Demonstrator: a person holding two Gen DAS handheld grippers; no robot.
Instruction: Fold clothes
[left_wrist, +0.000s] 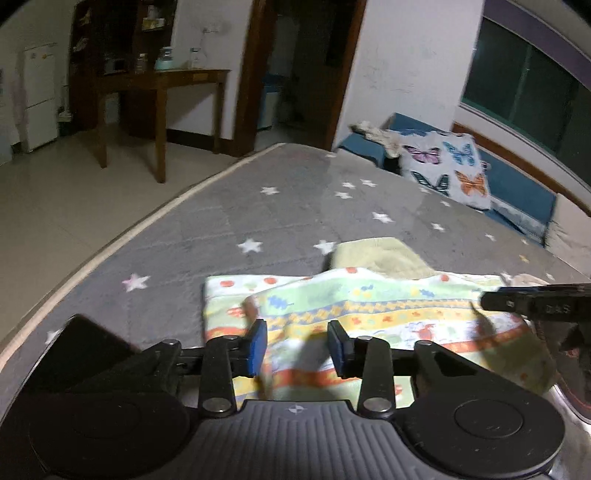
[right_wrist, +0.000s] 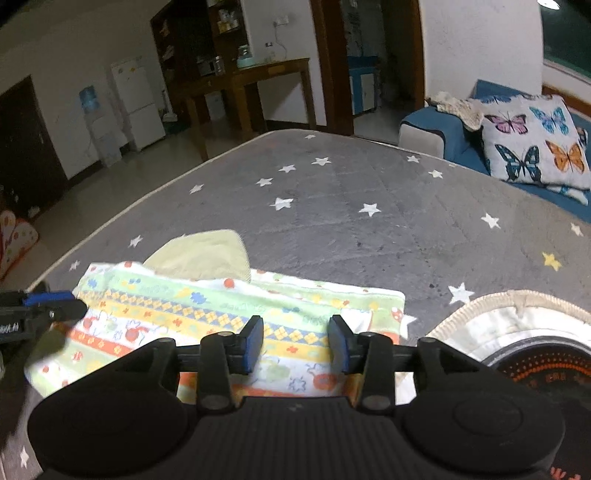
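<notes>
We held the left gripper (left_wrist: 297, 345) and right gripper (right_wrist: 295, 341), jaws parted and empty, just above the patterned garment (right_wrist: 236, 314) lying partly folded on the star-print bed (right_wrist: 332, 206), its yellow-green part (right_wrist: 201, 254) seemingly awaiting further folds.

Left gripper (left_wrist: 297, 345) fills the lower half of the left wrist frame: matte black body, ribbed grey centre panel with a small crosshair mark, round black discs at both lower corners. Blue pads (left_wrist: 258, 345) face each other on black linkage arms pinned with silver rivets. Right gripper (right_wrist: 295, 345) looks the same in the right wrist frame: black shell, ribbed panel, blue pads (right_wrist: 255, 345), dull metal pivots; faint white lettering shows on the neighbouring unit at the left edge.
</notes>
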